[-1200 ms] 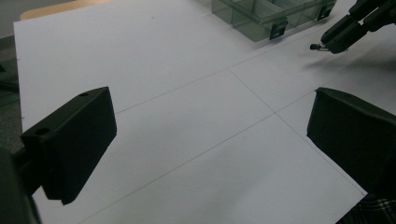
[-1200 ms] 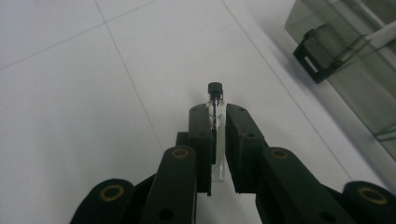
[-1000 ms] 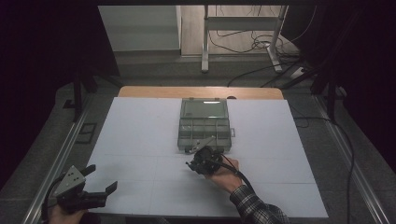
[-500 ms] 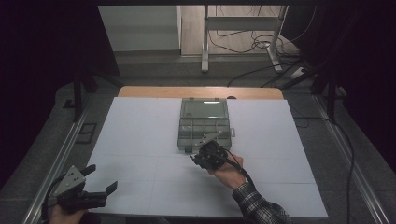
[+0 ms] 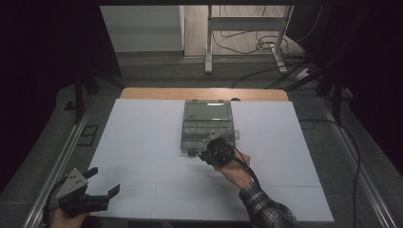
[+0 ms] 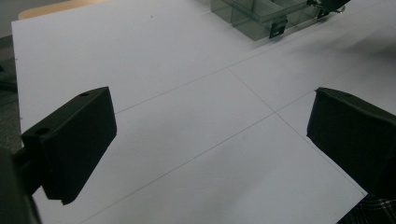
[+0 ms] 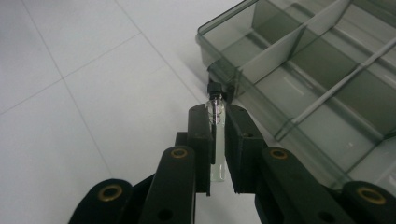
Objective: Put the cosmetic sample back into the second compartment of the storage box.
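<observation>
A small clear glass vial (image 7: 216, 140) with a black cap (image 7: 215, 87) is pinched upright between the jaws of my right gripper (image 7: 216, 122), which is shut on it. The cap points at the near corner of a smoky clear compartment box (image 7: 303, 70), whose lid stands open. In the high view my right gripper (image 5: 206, 153) is at the front edge of the box (image 5: 207, 124), mid-table. My left gripper (image 5: 103, 181) hangs open at the near left corner of the white mat; between its jaws (image 6: 210, 135) is bare mat.
The white mat (image 5: 142, 142) covers the table, with faint grid lines. The box (image 6: 261, 18) lies far ahead in the left gripper view. A wooden table edge (image 5: 157, 93) runs along the back. Cables lie on the floor (image 5: 256, 42) beyond.
My right gripper has moved forward and a little to the right with the vial, up to the front edge of the box. The left gripper has stayed put.
</observation>
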Demonstrator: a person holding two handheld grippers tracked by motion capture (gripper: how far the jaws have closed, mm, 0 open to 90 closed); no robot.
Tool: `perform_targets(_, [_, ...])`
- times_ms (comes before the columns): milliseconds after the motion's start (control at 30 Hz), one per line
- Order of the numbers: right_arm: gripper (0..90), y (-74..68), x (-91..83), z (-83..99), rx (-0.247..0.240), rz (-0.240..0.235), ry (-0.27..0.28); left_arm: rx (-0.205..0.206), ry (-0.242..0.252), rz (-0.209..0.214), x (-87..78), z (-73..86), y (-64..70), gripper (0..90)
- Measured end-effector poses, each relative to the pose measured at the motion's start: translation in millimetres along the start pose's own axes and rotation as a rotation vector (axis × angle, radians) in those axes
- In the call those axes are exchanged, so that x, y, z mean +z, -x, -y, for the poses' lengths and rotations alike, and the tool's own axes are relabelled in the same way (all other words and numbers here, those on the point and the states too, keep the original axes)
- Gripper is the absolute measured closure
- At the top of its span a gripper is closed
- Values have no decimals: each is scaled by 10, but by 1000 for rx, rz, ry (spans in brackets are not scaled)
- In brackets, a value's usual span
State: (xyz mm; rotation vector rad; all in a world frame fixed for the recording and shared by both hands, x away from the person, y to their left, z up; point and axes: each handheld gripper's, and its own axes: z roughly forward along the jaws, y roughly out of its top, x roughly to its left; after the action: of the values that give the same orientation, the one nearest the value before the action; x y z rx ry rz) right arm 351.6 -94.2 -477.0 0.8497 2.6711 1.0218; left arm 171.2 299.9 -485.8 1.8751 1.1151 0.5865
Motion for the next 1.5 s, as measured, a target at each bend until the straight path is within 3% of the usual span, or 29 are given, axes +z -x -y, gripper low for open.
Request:
perform_targets(700, [809, 294, 76, -198, 53, 46, 40, -6, 1, 6, 10, -4, -8, 19])
perform_targets(1500, [809, 611, 266, -439, 101, 120, 45, -11, 1, 7, 21, -10, -18, 20])
